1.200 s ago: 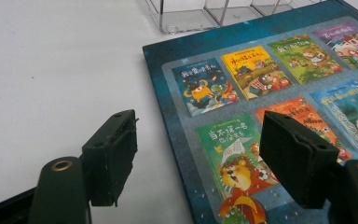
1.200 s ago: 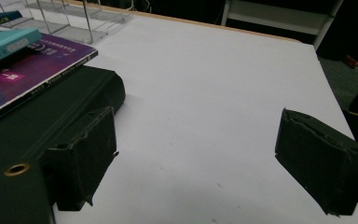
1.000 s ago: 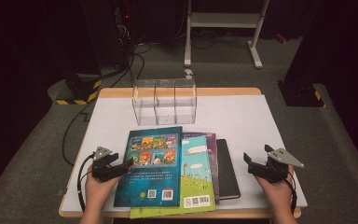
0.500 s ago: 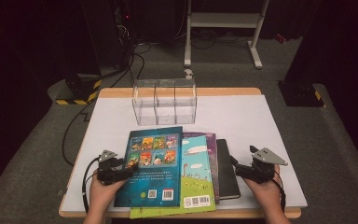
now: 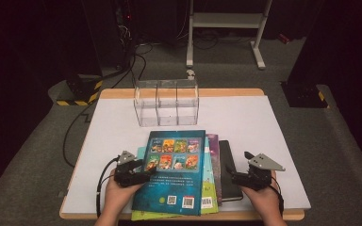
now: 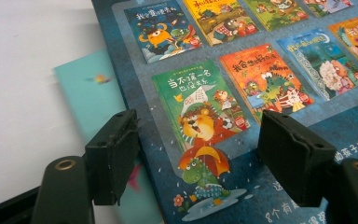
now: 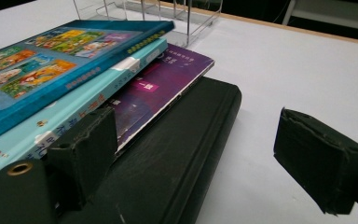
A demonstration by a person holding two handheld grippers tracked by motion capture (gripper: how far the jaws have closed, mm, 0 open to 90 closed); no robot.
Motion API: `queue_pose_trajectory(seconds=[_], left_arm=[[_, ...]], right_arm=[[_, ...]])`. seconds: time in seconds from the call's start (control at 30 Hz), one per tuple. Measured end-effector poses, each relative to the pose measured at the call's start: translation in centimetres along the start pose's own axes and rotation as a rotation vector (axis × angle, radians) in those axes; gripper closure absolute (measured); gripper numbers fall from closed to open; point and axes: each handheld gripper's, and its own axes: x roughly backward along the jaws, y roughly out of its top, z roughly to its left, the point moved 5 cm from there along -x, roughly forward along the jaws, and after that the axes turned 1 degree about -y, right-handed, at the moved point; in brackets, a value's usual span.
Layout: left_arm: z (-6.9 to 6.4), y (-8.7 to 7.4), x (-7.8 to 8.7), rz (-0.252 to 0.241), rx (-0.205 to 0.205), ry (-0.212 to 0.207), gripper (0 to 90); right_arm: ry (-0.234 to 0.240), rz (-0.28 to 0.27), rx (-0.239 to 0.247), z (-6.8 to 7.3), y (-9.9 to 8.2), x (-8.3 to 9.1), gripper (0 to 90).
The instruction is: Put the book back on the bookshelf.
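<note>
Fingers of left gripper (image 6: pixel 193 158) partly hide the blue book (image 6: pixel 261 70) cover

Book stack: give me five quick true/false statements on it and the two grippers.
1. The dark blue picture book lies on top of the stack. True.
2. The black book is at the bottom, on the stack's right side. True.
3. The left gripper is clamped on the dark blue picture book. False: its jaws stand apart over the cover, having just closed a little, with nothing pinched.
4. The clear organizer sits on top of the books. False: it stands on the table beyond them.
5. The right gripper is open by the black book. True.
</note>
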Motion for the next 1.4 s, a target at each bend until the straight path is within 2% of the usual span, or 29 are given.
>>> queue_pose_trajectory(seconds=[0.2, 0.33, 0.47, 0.63, 0.8, 0.93, 1.1, 1.17, 1.27, 1.4], left_arm=[[-1.4, 0.4, -0.5, -0.003, -0.021, -0.019, 29.3], [-2.7, 0.6, -1.0, -0.013, -0.043, -0.039, 29.3], [-3.4, 0.6, -1.1, -0.016, -0.057, -0.049, 29.3], [-3.4, 0.6, -1.0, -0.024, -0.066, -0.065, 29.0], [-3.0, 0.2, -0.8, -0.008, -0.044, -0.092, 26.7], [-3.1, 0.0, -0.6, 0.002, -0.038, -0.120, 29.9], [-3.7, 0.0, -0.7, -0.001, -0.051, -0.136, 30.7], [-4.7, 0.2, -1.1, -0.010, -0.068, -0.165, 31.8], [-5.4, 0.6, -1.6, -0.015, -0.074, -0.165, 31.8], [-5.4, 1.2, -2.2, -0.015, -0.065, -0.150, 31.5]], right_arm=[[0.021, -0.009, 0.010, 1.0, 0.3, 0.5, 13.3], [0.067, -0.005, 0.006, 2.4, 0.6, 0.5, 13.1], [0.108, -0.005, -0.009, 3.3, 0.8, 0.5, 13.3], [0.148, 0.024, -0.026, 4.2, 0.7, 0.1, 12.7], [0.176, 0.050, -0.034, 4.7, 0.7, -0.4, 11.8], [0.206, 0.087, -0.040, 5.3, 0.5, -1.0, 11.2], [0.226, 0.111, -0.061, 5.4, 0.4, -1.4, 10.6], [0.239, 0.120, -0.073, 5.4, 0.3, -1.5, 11.0], [0.245, 0.138, -0.108, 4.9, 0.4, -1.5, 12.4], [0.225, 0.148, -0.115, 3.8, 1.0, -1.7, 15.9]])
